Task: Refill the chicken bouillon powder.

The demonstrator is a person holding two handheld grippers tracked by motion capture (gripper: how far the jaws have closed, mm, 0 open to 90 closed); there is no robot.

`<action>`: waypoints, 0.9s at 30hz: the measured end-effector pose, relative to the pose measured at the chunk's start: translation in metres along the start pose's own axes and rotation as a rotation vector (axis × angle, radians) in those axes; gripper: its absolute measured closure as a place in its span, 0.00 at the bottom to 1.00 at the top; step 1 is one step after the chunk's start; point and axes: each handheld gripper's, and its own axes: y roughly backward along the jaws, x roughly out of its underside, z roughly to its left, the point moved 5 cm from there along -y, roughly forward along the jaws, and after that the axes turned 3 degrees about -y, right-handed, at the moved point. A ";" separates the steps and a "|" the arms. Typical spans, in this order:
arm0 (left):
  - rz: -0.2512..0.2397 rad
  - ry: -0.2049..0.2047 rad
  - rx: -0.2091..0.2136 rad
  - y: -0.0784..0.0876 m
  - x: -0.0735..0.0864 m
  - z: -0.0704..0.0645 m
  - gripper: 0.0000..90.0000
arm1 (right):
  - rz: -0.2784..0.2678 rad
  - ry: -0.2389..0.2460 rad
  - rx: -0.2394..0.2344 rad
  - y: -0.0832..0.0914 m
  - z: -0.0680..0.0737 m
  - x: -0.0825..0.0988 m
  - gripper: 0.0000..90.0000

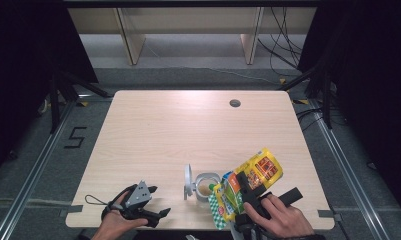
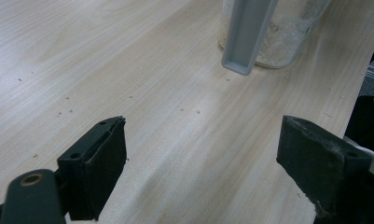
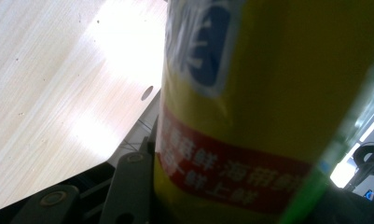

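A yellow snack bag (image 1: 260, 170) with a red band and a green checked end hangs tilted over the table's near right edge. My right gripper (image 1: 245, 189) is shut on it. In the right gripper view the bag (image 3: 268, 93) sits right in front of the camera, beside one of the fingers (image 3: 128, 186). Just left of the bag stands a small clear container (image 1: 206, 186) with its grey lid (image 1: 188, 181) swung up. My left gripper (image 1: 160, 200) rests near the front left edge, open and holding nothing. Its jaws (image 2: 201, 158) face the container (image 2: 287, 42), which holds pale crumbs, and the lid (image 2: 247, 32).
The light wooden table (image 1: 163, 130) has a round cable hole (image 1: 234, 103) at the far right. Tiny crumbs dot the wood near the left gripper. Wooden shelf legs and cables stand on the floor beyond the table, dark curtains at both sides.
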 end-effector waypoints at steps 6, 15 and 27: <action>0.000 0.004 -0.002 0.000 0.000 0.000 0.17 | 0.003 0.002 0.002 0.000 0.000 0.000 0.69; -0.001 0.028 0.000 0.000 0.000 -0.001 0.17 | 0.008 0.006 0.017 0.001 0.000 0.002 0.69; -0.001 0.032 -0.003 0.000 0.000 -0.002 0.17 | 0.011 0.032 -0.004 0.001 -0.001 0.002 0.69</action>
